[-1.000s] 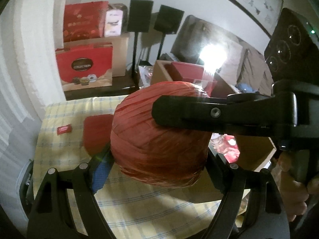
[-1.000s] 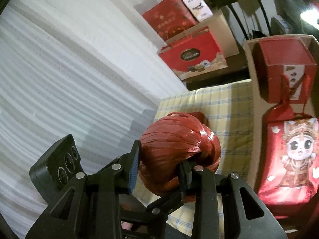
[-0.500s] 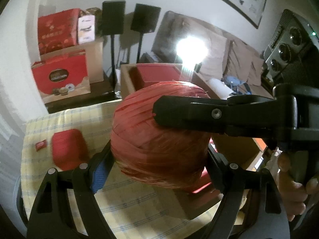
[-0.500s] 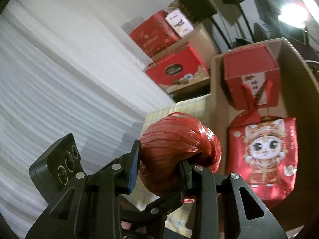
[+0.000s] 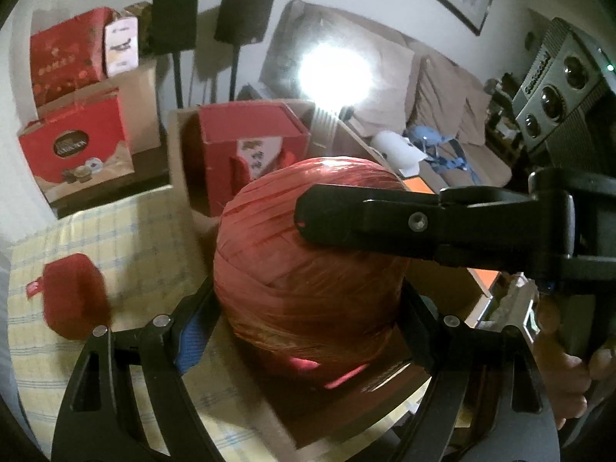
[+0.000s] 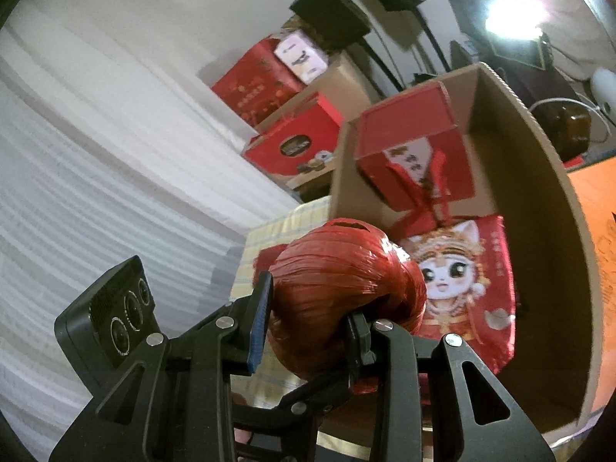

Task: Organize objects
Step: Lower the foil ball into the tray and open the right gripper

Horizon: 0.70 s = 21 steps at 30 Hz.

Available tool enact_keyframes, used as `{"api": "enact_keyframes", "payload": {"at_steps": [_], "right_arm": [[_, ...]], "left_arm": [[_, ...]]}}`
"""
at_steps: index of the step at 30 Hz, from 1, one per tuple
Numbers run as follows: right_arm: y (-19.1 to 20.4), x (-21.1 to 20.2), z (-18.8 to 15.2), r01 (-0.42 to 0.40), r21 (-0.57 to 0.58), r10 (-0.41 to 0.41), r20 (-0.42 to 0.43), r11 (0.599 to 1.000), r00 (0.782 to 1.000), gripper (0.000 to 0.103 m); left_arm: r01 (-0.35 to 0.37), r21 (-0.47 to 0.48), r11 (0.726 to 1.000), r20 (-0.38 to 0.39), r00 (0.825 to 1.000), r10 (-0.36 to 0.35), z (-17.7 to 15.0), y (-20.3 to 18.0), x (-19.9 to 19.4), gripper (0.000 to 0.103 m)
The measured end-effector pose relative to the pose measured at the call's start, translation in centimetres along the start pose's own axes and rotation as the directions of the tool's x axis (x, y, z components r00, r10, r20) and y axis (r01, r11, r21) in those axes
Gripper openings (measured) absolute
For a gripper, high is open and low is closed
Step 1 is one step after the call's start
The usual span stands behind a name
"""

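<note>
Both grippers are shut on one big red ball of raffia twine (image 5: 308, 265), held in the air above the near left edge of a cardboard box (image 6: 554, 177). My left gripper (image 5: 304, 319) clamps its sides. My right gripper (image 6: 308, 323) clamps the same ball (image 6: 338, 292), and one of its fingers (image 5: 369, 215) crosses the ball's top in the left wrist view. In the box lie a red gift box (image 6: 412, 134) and a red cat-print bag (image 6: 462, 281). A red pouch (image 5: 73, 296) lies on the checked tablecloth (image 5: 127, 231).
A small red packet (image 5: 34, 288) lies beside the pouch. Red gift boxes (image 5: 73, 146) and cartons stand behind the table, with two speakers on stands (image 5: 242, 11). A sofa (image 5: 442, 96) and a bright lamp are at the right. White curtain at the left (image 6: 96, 173).
Both grippers have carried the twine ball to the right, from above the tablecloth to over the box's edge. The pouch and packet stayed on the cloth.
</note>
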State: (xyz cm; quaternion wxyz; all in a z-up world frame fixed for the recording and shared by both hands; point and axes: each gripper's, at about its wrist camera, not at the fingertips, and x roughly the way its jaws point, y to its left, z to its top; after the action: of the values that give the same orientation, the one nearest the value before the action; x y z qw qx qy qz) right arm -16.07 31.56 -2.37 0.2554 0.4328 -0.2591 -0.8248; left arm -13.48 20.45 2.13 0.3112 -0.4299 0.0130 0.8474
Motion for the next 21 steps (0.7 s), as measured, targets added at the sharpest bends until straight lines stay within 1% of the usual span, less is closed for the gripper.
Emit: {"api": "enact_keyframes", "payload": {"at_steps": [7,12,15,17,19,21], "right_arm": [[-3.1,-1.0,-0.4,0.023,0.046,-0.023,0.006,0.999,1.000,0.034],[-4.7,-1.4,-0.7,0.024,0.065,-0.025,0.006,0.998,1.000,0.030],[-5.3,-1.6,-0.6,0.022,0.071,-0.022,0.007,0.997,1.000,0.025],[-5.5,-1.6,-0.4,0.028,0.071,-0.029,0.011,0.997,1.000,0.023],[-5.7,-1.6,-0.1,0.035,0.065,-0.036,0.011,0.997,0.999,0.023],[-5.7,-1.5,0.3,0.056,0.049,-0.056,0.005,0.997,0.998,0.023]], "left_arm": [[0.024,0.019,1.000,-0.047,0.999,-0.023,-0.1,-1.9,2.5,0.081],[0.032,0.026,0.999,-0.074,0.997,-0.030,-0.4,-2.8,3.8,0.084],[0.024,0.044,0.999,-0.081,0.997,-0.020,-0.5,-3.2,3.9,0.087],[0.004,0.060,0.998,-0.077,0.997,0.000,-0.6,-3.4,3.7,0.091],[-0.009,0.063,0.998,-0.076,0.997,0.014,-0.6,-3.2,3.4,0.092],[-0.004,0.056,0.998,-0.076,0.997,0.008,-0.7,-2.9,2.9,0.092]]}}
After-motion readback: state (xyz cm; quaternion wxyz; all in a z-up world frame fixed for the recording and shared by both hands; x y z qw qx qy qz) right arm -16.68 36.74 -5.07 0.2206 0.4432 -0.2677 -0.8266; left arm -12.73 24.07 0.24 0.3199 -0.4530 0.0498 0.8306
